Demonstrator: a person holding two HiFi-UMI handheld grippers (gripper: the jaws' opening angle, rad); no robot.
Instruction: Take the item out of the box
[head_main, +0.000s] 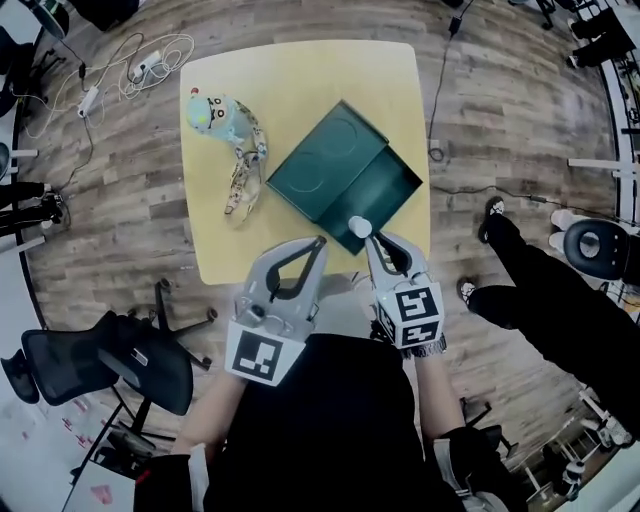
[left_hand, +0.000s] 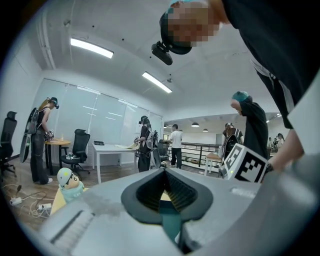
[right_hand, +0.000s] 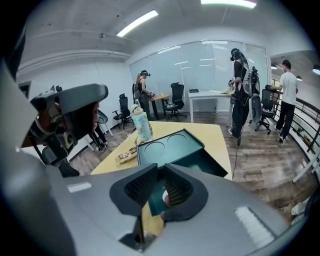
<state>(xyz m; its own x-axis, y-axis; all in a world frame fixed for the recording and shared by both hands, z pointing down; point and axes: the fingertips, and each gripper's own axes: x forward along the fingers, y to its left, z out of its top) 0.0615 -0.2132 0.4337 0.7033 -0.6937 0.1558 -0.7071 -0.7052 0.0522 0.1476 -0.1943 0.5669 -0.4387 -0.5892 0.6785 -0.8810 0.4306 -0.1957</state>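
Holding both grippers at the near edge of the yellow table (head_main: 300, 70), you have the dark green box (head_main: 325, 165) lying at an angle in front of you. Its top panel, which bears two round outlines, is toward the far left, and its open compartment (head_main: 390, 190) is toward the right. Your right gripper (head_main: 365, 236) reaches to the near corner of that open compartment. In the right gripper view its jaws (right_hand: 160, 180) are drawn in narrow, with a small white item (right_hand: 165, 197) sitting between them against the right-hand pad. From the head view the same white item (head_main: 356, 226) shows at the tip of that gripper, over the box's near corner. Whether it is lifted clear of the box cannot be told. Your left gripper (head_main: 318, 242) sits just left of the right one, near the box's near edge. Its fingertips are brought together and nothing is between them; the left gripper view shows only table and box through the gap behind the tips (left_hand: 162, 172). A soft toy (head_main: 225, 125) lies on the table to the left of the box, apart from it.
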